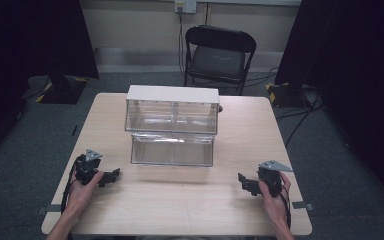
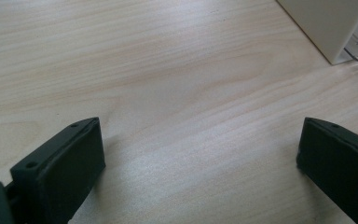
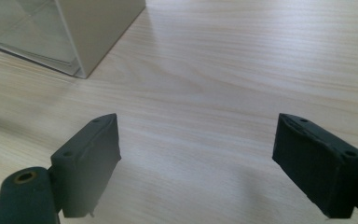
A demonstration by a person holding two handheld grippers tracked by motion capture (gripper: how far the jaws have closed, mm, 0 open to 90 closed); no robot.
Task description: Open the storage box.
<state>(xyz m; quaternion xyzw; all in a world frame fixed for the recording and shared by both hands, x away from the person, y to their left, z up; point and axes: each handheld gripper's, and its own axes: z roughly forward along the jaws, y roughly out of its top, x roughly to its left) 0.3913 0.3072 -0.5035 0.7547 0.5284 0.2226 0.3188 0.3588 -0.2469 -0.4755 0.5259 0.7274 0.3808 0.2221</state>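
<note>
On table, clear drawer unit, contents unclear

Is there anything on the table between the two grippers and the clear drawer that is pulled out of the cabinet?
Nothing visible. Bare table lies between the left gripper, the right gripper and the clear drawer, pulled out of the white-topped cabinet. Both grippers are open and empty.

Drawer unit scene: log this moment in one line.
left gripper: open, on table | right gripper: open, on table | drawer: pulled out, untouched | drawer unit: mid-table
</note>
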